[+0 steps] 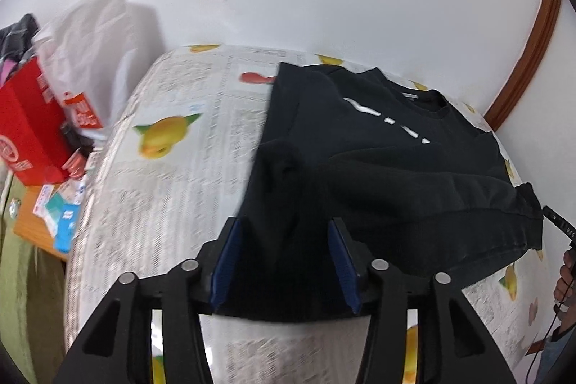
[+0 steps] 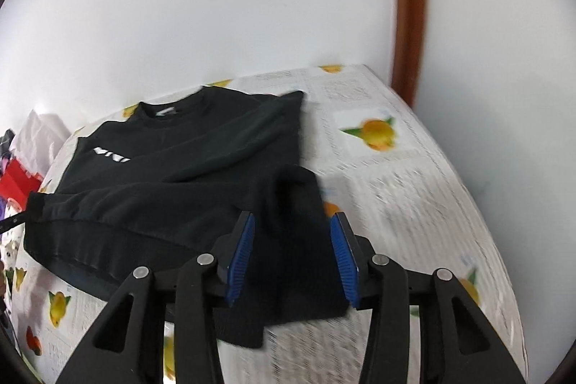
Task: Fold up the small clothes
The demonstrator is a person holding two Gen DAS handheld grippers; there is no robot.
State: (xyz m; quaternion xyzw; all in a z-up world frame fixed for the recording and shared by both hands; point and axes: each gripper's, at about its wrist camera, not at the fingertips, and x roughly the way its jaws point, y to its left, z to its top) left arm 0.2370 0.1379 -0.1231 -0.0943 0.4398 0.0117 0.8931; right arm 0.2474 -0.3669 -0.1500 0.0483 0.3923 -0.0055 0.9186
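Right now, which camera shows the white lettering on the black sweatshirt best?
The right wrist view: the white lettering on the sweatshirt is compact and fairly sharp. In the left wrist view the lettering is stretched and broken into slanted streaks.

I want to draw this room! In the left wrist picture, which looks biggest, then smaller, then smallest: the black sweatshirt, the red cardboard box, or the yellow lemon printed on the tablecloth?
1. Black sweatshirt, by far the biggest.
2. Red cardboard box, though the picture's edge cuts it off.
3. Yellow printed lemon, the smallest.

The sweatshirt lies nearest the camera, which helps it look large.
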